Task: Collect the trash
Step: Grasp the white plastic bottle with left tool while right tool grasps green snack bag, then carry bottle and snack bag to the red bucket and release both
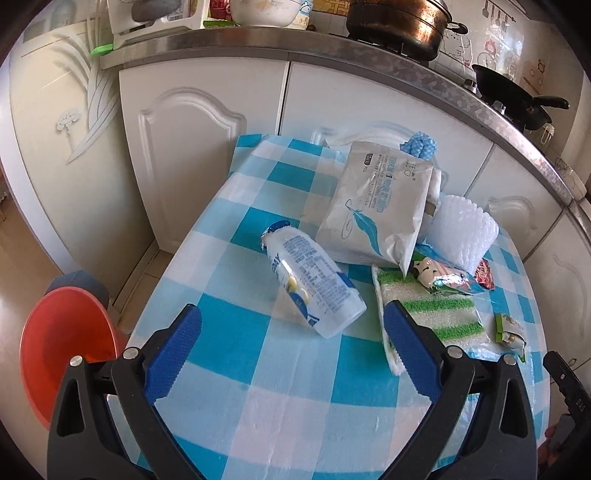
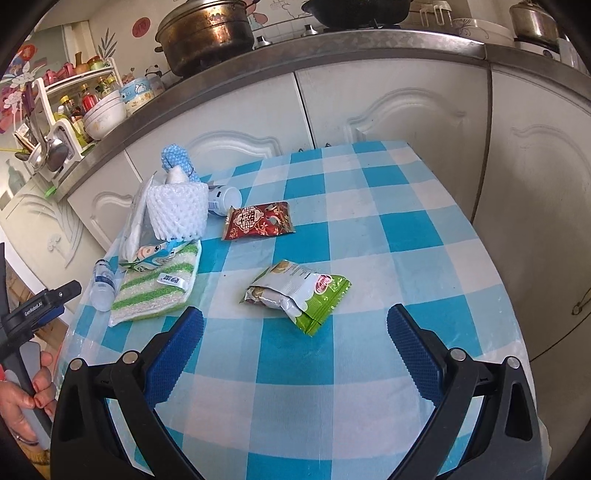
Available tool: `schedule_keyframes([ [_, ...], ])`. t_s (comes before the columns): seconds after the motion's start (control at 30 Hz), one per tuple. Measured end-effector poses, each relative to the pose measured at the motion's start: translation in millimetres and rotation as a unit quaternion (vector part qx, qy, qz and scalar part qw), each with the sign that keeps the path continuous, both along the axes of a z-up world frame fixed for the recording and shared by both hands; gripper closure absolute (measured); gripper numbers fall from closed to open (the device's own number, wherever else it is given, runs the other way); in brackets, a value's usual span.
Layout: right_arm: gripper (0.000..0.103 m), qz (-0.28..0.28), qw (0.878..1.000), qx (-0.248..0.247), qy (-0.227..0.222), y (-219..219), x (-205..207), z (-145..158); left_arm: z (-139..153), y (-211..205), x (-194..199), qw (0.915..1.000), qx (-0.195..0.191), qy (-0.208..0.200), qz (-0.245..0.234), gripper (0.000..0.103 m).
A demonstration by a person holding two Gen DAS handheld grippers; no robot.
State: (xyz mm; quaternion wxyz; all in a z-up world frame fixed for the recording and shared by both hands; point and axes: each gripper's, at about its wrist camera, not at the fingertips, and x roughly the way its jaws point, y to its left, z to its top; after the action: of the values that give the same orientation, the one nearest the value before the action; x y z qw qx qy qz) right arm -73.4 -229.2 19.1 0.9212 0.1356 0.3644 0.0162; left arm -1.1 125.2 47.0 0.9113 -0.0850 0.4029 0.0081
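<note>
An empty clear plastic bottle (image 1: 312, 278) with a blue-printed label lies on its side on the blue-checked table (image 1: 280, 398). My left gripper (image 1: 291, 328) is open just short of it, nothing between its blue pads. A crumpled green snack wrapper (image 2: 299, 293) lies mid-table; my right gripper (image 2: 295, 328) stands open just in front of it, holding nothing. A red wrapper (image 2: 258, 220) lies farther back. A cartoon-printed wrapper (image 1: 439, 275) rests on the green-striped sponge cloth (image 1: 432, 314). A silver-white wipes pack (image 1: 376, 206) and white foam netting (image 1: 461, 232) sit behind.
An orange bin (image 1: 62, 347) stands on the floor left of the table. White cabinet doors (image 1: 192, 147) and a steel counter with pots (image 2: 207, 33) close off the far side. A small white jar (image 2: 225, 199) lies behind the netting. A hand (image 2: 22, 398) grips the left tool.
</note>
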Motion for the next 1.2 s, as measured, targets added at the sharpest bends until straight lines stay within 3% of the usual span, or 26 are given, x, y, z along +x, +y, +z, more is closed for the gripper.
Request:
schedule_keyframes([
  [0.2, 0.006, 0.013, 0.999, -0.027, 0.02, 8, 32, -12, -9, -4, 26, 1.0, -0.004, 0.005, -0.001, 0.006],
  [0.27, 0.006, 0.018, 0.998, -0.049, 0.025, 13, 40, -15, -11, -6, 32, 0.9999, -0.005, 0.009, -0.002, 0.015],
  [0.33, 0.006, 0.022, 0.997, -0.064, 0.032, 17, 47, -18, -16, -6, 38, 0.9997, -0.012, 0.022, -0.004, 0.032],
  [0.47, 0.006, 0.029, 0.995, -0.085, 0.042, 23, 56, -24, -21, -7, 46, 0.9991, -0.026, 0.032, -0.007, 0.042],
  [0.53, 0.006, 0.03, 0.994, -0.089, 0.046, 25, 58, -26, -22, -9, 47, 0.999, -0.024, 0.035, -0.012, 0.052],
  [0.63, 0.006, 0.035, 0.993, -0.096, 0.056, 28, 63, -31, -24, -10, 48, 0.9991, -0.015, 0.037, -0.008, 0.057],
  [0.73, 0.018, 0.037, 0.993, -0.098, 0.062, 29, 63, -34, -25, -6, 48, 0.9992, -0.02, 0.035, -0.004, 0.057],
  [0.83, 0.021, 0.038, 0.992, -0.099, 0.062, 29, 63, -35, -23, -4, 47, 0.9993, -0.02, 0.032, -0.003, 0.057],
  [0.97, 0.038, 0.037, 0.993, -0.1, 0.056, 29, 60, -34, -20, -2, 43, 0.9993, -0.027, 0.025, -0.004, 0.058],
  [1.2, 0.056, 0.028, 0.994, -0.091, 0.048, 23, 54, -32, -9, 1, 23, 0.9996, -0.025, 0.004, -0.008, 0.058],
])
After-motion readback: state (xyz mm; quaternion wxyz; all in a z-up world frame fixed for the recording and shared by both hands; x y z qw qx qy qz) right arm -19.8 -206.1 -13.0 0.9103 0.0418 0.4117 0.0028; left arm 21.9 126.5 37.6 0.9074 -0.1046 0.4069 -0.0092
